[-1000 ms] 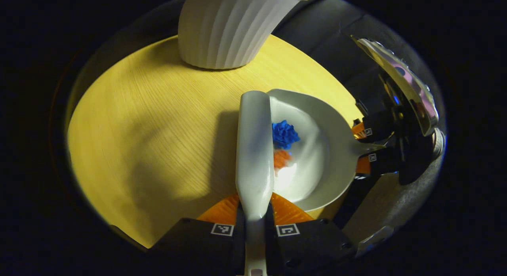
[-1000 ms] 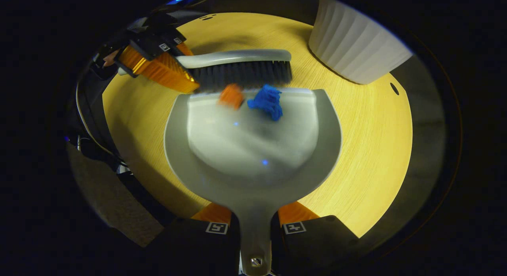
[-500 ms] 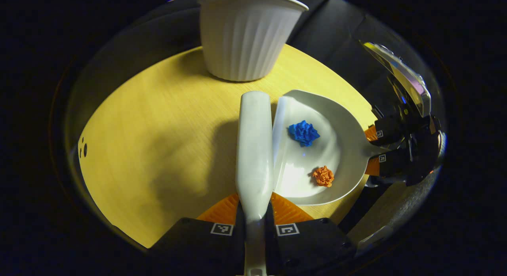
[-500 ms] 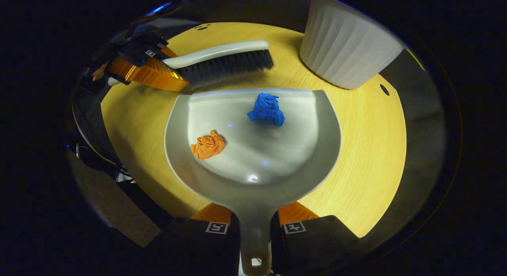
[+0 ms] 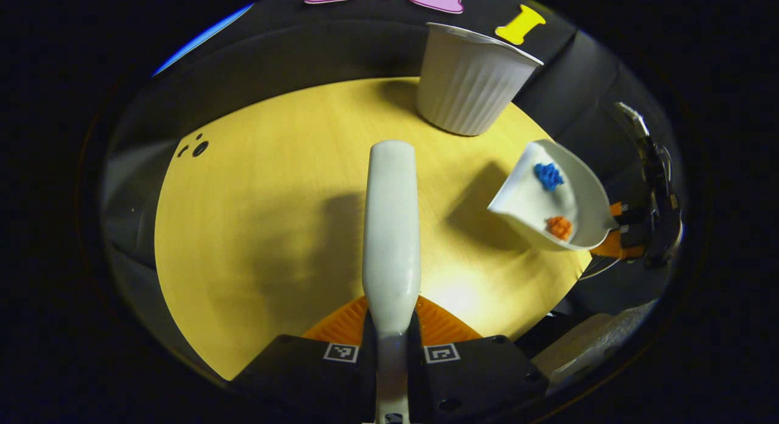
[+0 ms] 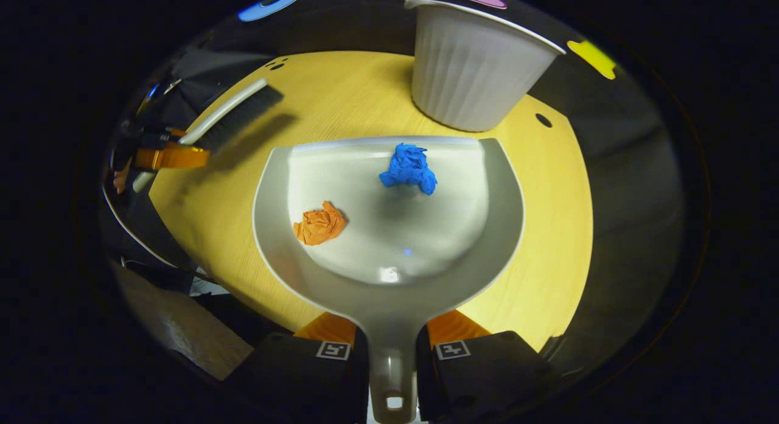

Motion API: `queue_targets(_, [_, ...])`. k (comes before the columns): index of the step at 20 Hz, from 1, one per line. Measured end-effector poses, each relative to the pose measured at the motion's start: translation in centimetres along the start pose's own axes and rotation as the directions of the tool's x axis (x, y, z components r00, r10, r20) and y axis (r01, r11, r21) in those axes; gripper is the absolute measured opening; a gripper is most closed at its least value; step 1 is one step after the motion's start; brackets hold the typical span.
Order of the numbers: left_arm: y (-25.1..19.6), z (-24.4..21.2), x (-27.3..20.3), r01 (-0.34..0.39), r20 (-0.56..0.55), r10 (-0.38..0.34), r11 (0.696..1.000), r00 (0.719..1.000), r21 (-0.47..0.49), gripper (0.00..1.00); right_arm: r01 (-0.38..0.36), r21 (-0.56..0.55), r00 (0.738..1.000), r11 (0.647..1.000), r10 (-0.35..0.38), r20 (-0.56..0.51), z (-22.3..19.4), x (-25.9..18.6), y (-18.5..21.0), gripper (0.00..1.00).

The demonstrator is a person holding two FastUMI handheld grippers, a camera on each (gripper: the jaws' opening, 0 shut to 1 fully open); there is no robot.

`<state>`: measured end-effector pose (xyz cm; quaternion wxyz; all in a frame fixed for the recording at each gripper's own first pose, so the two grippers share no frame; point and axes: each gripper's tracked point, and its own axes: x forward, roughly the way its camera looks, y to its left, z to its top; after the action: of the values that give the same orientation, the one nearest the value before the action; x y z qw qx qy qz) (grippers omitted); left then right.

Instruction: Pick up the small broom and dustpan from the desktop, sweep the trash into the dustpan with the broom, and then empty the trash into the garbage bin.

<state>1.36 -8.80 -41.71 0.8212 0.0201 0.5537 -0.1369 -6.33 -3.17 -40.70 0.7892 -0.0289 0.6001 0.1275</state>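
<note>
Looking along our left gripper, we clamp the pale plastic broom above the yellow wooden desktop. Along our right gripper, fingers pinch the grey dustpan handle; blue and orange paper wads lie inside. Sweeping looks done, so next we carry it over the far ribbed white bin and tip.

The small broom has a pale handle and dark bristles and is held above the yellow bench. The pale grey dustpan is raised off the bench, its open edge toward the bin. In it lie 2 crumpled scraps: a blue one near the front lip and an orange one by the side wall. The white ribbed garbage bin stands upright at the bench's far edge.
</note>
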Motion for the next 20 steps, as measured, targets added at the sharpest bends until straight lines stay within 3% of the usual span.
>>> queue_targets(2, [1.1,-1.2,0.0,0.008,0.003,-0.008,1.000,1.000,-0.006,0.25,0.022,0.038,0.999,0.999,-0.023,0.022,0.8,-1.2,-0.2,0.39])
queue_targets(3, [1.2,-1.6,-0.8,0.022,0.004,-0.022,1.000,1.000,-0.013,0.25,0.032,0.059,0.999,0.998,-0.034,0.035,1.3,-1.7,-0.4,0.35])
queue_targets(7, [1.5,-3.4,-0.8,0.029,0.008,-0.028,1.000,1.000,-0.008,0.25,0.025,0.156,0.995,0.987,-0.039,0.088,3.7,-3.6,-0.9,0.35])
queue_targets(10, [1.6,-4.0,-0.8,0.044,0.008,-0.044,0.999,0.999,-0.010,0.27,0.047,0.166,0.989,0.985,-0.069,0.129,5.3,-5.0,-1.8,0.36])
queue_targets(13, [1.6,-4.4,-0.3,0.055,0.007,-0.054,0.998,0.998,-0.022,0.23,0.106,0.155,0.979,0.982,-0.130,0.158,7.4,-5.9,-4.6,0.36])
queue_targets(14, [1.6,-4.5,-0.2,0.056,0.004,-0.056,0.998,0.998,-0.023,0.23,0.131,0.148,0.974,0.980,-0.156,0.167,8.1,-6.1,-5.4,0.40])
queue_targets(20, [2.0,-5.2,0.1,0.061,-0.006,-0.061,0.997,0.998,-0.041,0.25,0.263,0.105,0.944,0.959,-0.278,0.179,11.6,-6.8,-9.5,0.31])
